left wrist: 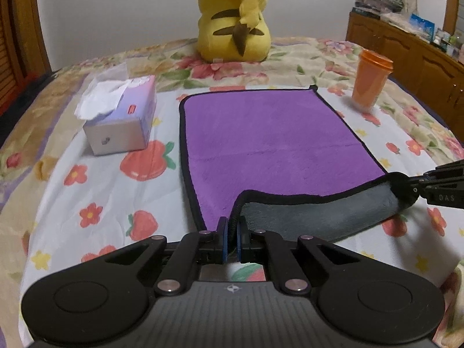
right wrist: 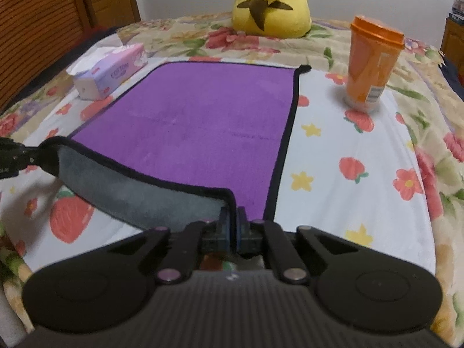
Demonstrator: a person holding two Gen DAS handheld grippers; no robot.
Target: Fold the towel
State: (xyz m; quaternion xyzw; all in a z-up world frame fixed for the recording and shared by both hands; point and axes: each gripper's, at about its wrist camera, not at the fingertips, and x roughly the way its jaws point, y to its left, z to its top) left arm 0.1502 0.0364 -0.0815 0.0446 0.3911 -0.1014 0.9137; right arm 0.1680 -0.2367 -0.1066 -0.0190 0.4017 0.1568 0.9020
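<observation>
Purple towel, left wrist view: towel lies flat on the strawberry-print sheet; near edge lifted, grey underside showing
Left gripper: left gripper clamped tight on the near left corner; right gripper pinches the other near corner
Room, left side: tissue box just beside the towel's left edge; steer clear
Right wrist view, grip: right gripper closed on the near right corner of the towel
Step advice: likely lift both corners evenly; carry them to the far black-trimmed edge; keep the hem taut
Room, right side: orange cup stands apart from the right edge; Pikachu plush sits well beyond
</observation>
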